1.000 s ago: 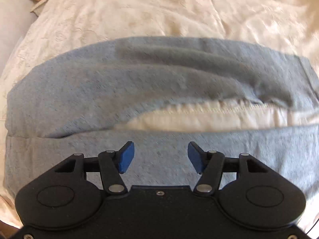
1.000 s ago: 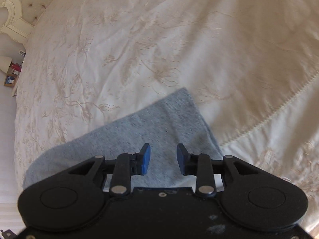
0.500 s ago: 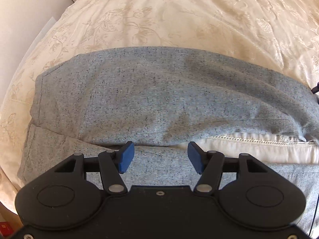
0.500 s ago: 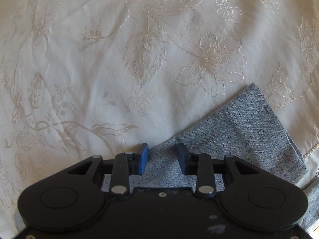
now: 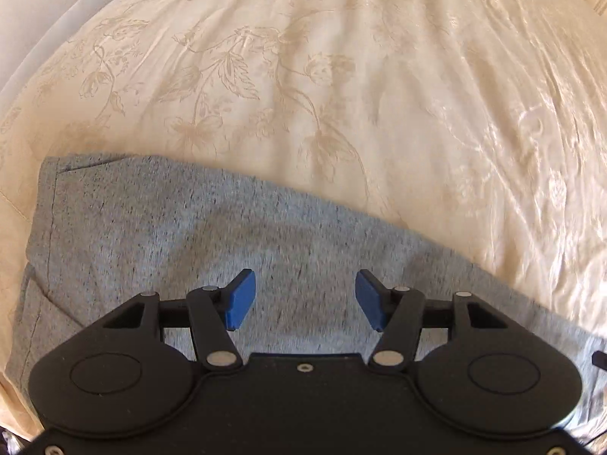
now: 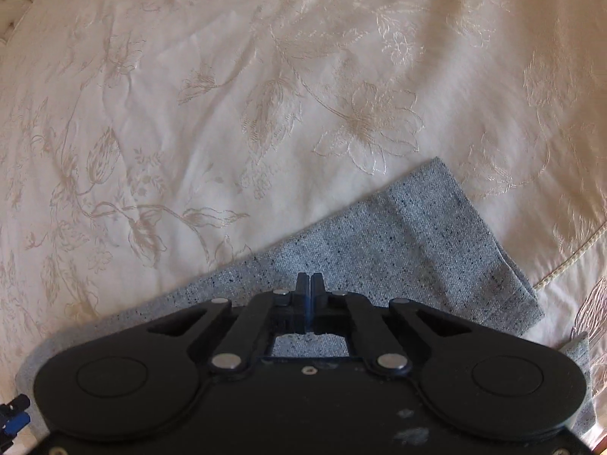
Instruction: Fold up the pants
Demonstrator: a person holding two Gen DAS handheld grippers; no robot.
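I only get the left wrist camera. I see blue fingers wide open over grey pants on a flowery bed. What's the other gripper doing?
Observer: The right gripper has just been closing, and its blue pads now meet, low over the pants. I cannot tell if cloth is caught between them.
Operator: Which bit of the pants is it at?
Observer: Near a leg end. The hem lies just right of it in its view.
Operator: Is there anything past the hem?
Observer: Yes, a corded edge of the bedspread runs close by.
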